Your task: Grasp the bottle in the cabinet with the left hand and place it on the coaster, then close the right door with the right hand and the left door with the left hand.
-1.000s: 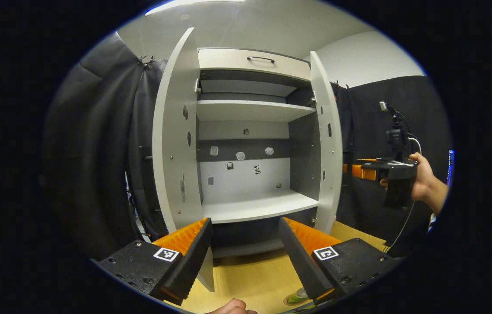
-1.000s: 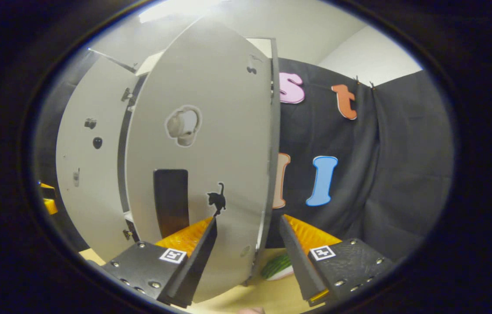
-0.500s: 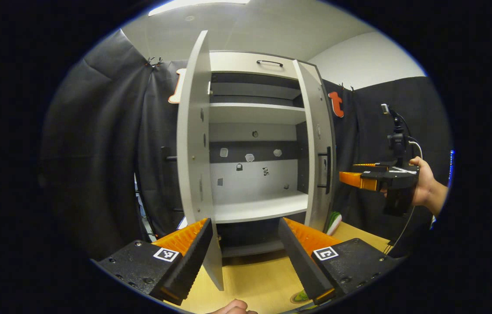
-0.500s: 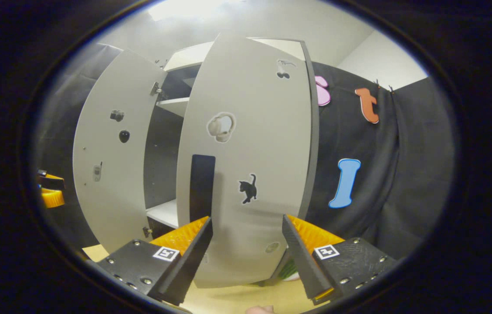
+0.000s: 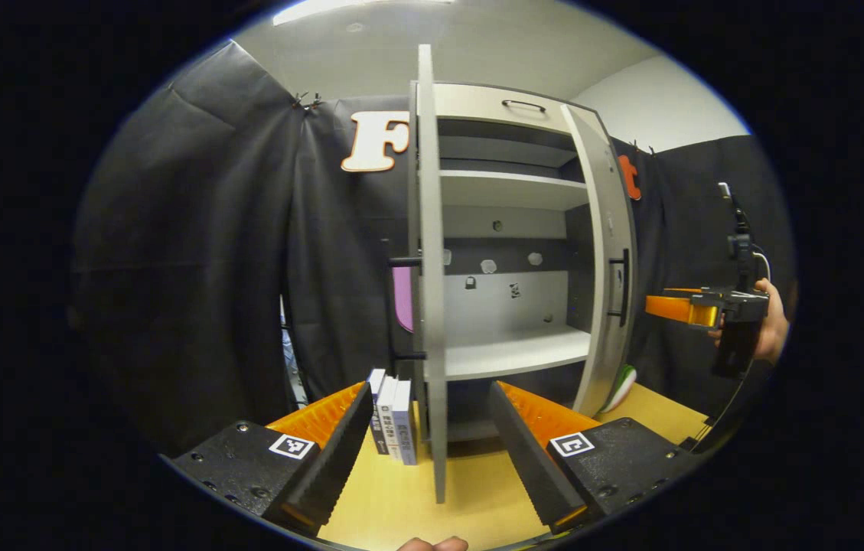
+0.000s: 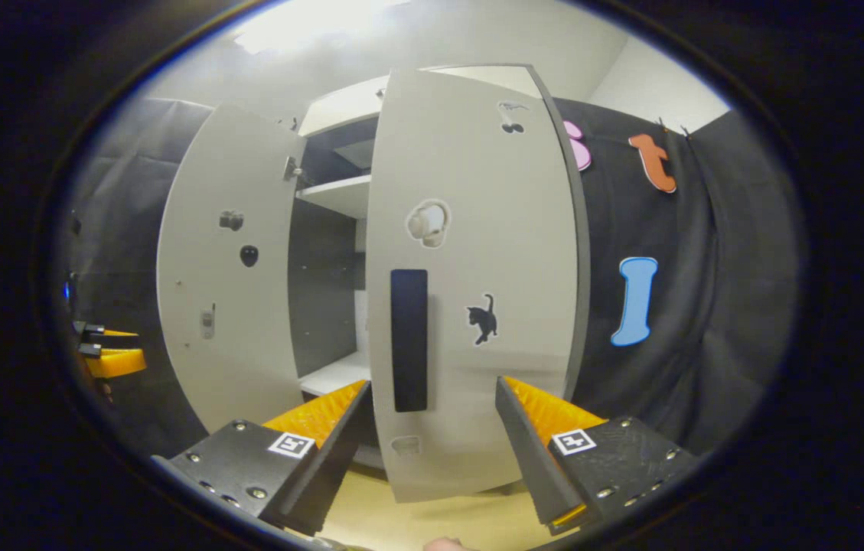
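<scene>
The pale grey cabinet stands on the wooden table with bare shelves. Its left door faces my left gripper edge-on, straight ahead. My left gripper is open and holds nothing, and the door's edge lies between its fingers in the view. The right door, with a dark vertical handle, is swung partway shut. My right gripper is open close in front of that door's outer face, below the handle. The right gripper also appears at the right, in a hand. The left gripper shows far left.
Three upright books stand on the table left of the left door. A green and white object lies by the right door's foot. A drawer with a dark handle tops the cabinet. Black cloth surrounds it.
The right door has swung further toward shut, with the right gripper following it. My left gripper has shifted left, so the left door now shows edge-on and the books have come into view.
</scene>
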Demonstrator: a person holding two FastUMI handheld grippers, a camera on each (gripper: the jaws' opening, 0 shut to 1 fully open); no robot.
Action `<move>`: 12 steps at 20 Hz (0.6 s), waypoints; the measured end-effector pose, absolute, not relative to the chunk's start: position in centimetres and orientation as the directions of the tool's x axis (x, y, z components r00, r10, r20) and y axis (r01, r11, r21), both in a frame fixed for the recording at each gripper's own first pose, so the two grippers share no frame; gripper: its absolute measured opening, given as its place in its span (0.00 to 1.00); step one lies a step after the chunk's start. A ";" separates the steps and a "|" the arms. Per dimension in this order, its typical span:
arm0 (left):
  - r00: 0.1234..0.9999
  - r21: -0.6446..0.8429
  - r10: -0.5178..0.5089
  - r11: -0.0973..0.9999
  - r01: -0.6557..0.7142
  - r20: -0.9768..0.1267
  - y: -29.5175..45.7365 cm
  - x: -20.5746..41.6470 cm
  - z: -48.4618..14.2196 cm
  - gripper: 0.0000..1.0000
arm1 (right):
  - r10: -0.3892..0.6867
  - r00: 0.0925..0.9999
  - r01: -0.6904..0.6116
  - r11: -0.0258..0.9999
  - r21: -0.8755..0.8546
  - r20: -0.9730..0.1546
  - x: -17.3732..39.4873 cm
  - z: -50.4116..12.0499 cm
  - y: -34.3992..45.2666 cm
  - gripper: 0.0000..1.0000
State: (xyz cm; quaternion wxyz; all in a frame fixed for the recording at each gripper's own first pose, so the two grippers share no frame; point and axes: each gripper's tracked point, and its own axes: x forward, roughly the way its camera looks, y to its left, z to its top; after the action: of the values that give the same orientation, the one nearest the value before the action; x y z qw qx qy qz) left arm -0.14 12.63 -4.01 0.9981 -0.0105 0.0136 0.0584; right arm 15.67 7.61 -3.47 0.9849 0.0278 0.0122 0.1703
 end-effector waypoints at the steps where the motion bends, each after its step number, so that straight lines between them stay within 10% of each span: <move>1: 0.991 -0.017 0.131 0.991 -0.132 -0.026 13.9 0.0 -4.0 0.96 | 0.345 0.938 -0.344 0.937 0.065 -0.004 15.3 -3.4 8.0 0.97; 12: 0.982 -0.070 0.187 0.980 -0.187 -0.007 24.4 3.3 -2.6 0.96 | 0.305 0.952 -0.305 0.951 0.060 0.005 13.7 -2.3 9.3 0.96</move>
State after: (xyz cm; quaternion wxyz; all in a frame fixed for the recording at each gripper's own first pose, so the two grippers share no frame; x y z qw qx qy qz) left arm 3.27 24.43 -2.57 0.9950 -0.0350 0.0003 0.0937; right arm 13.74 9.29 -2.30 0.9876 0.0299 0.0022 0.1543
